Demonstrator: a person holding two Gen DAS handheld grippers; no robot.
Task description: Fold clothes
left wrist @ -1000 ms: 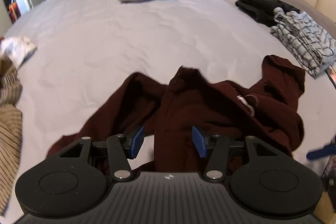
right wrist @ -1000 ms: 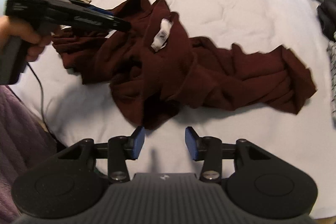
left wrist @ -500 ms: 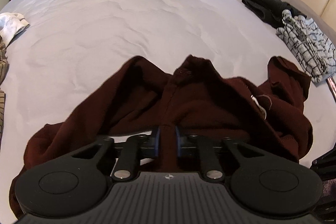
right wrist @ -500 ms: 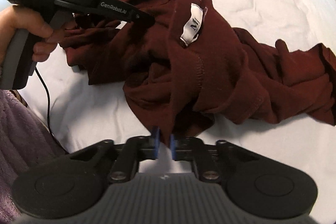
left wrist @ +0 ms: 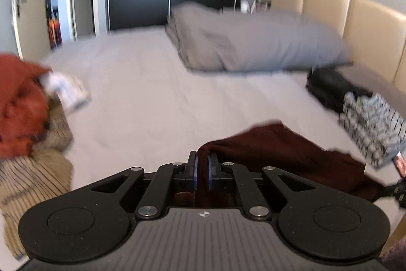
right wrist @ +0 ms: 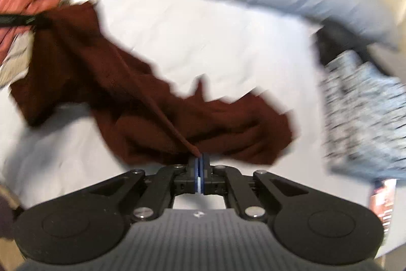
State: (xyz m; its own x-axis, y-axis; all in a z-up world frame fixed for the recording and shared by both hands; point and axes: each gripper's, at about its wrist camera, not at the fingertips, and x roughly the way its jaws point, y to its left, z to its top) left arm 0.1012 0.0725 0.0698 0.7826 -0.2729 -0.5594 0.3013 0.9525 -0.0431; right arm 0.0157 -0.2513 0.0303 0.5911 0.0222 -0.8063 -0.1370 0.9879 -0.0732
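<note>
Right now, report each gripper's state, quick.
Left gripper: closed on the maroon garment.
Right gripper: closed on a taut edge of the same maroon garment.

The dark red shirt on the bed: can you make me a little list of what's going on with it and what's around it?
garment: dark maroon knit shirt, crumpled, stretched between both grippers
left gripper: shut on a fold of the shirt
right gripper: shut on a taut edge of the shirt
surface: pale grey bedsheet
far side: grey pillow by the beige padded headboard
right side: folded grey patterned garment, black clothing behind it
left side: rust-orange cloth on a tan striped garment
image quality: blurred
</note>
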